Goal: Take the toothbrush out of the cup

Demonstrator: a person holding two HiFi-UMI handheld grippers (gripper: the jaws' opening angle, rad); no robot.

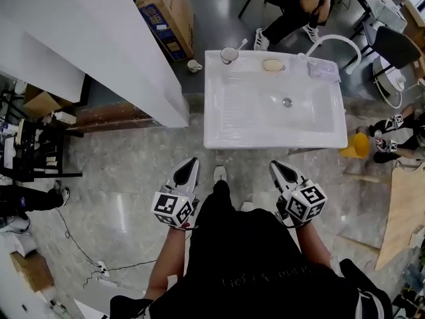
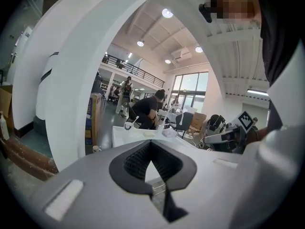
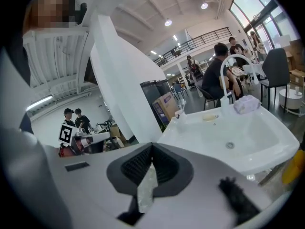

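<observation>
The cup (image 1: 229, 55) stands on the back left corner of the white sink (image 1: 219, 128), with the toothbrush (image 1: 240, 44) in it, leaning so its head sticks out to the right, free to be pinched. Both tools are held low and close to the person's body, well short of the sink. The left tool (image 1: 193, 160) has its jaws together on nothing, and so does the right tool (image 1: 273, 164). They point toward the sink, likely a ready stance before the reach. The left one sits on the cup's side, so it seems better placed.
</observation>
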